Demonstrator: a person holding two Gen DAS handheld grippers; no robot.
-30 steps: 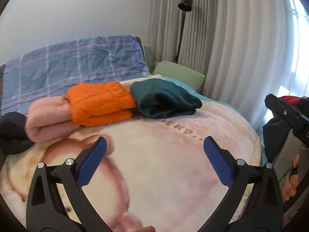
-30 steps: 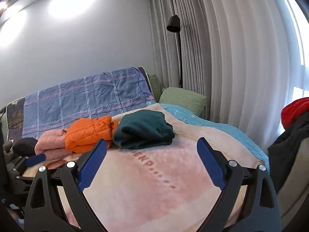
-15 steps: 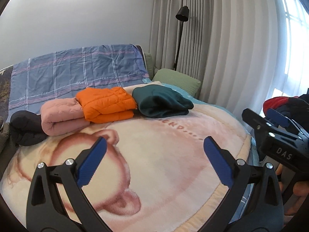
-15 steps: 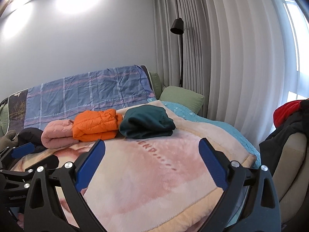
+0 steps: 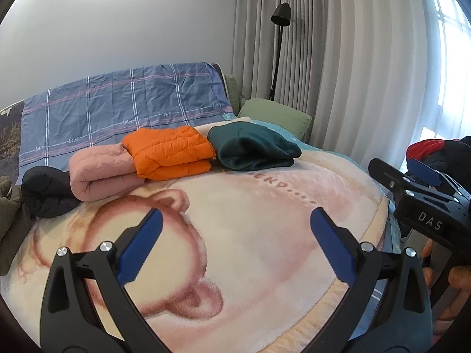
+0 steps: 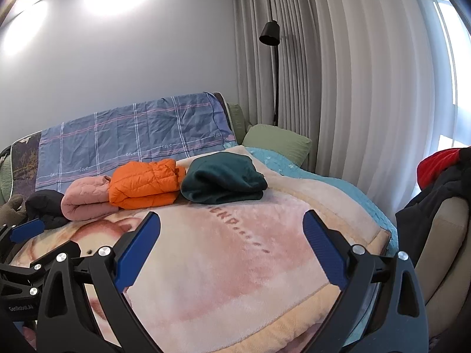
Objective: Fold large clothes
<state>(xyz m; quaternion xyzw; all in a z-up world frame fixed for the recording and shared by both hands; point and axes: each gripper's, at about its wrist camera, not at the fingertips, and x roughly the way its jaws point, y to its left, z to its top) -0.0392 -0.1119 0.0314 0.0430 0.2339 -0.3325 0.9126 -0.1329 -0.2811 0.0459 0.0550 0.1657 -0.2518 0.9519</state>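
Both tongs stand wide open in my views, gripping nothing: the left gripper (image 5: 235,236) and the right gripper (image 6: 232,239) each hang over the pink plush blanket (image 5: 250,250) that covers the bed, blue pads spread apart. I take the orange puffer jacket (image 5: 170,153) as my landmark, folded and lying at the far side of the blanket. Farthest left of it I see a black rolled garment (image 5: 47,191), then a pink quilted jacket (image 5: 100,173), folded, with its right end tucked under the orange one's edge. Just right of the orange jacket lies a folded dark green sweater (image 5: 253,150), touching it or nearly so. Behind the orange jacket a blue plaid sheet (image 5: 123,106) drapes over the headboard. Right of it and farther back sits a green pillow (image 5: 276,114), with a black floor lamp (image 5: 279,41) rising before grey curtains. Far right of the orange jacket, beyond the bed's edge, I see a heap of dark and red clothes (image 6: 441,176) over a beige chair.
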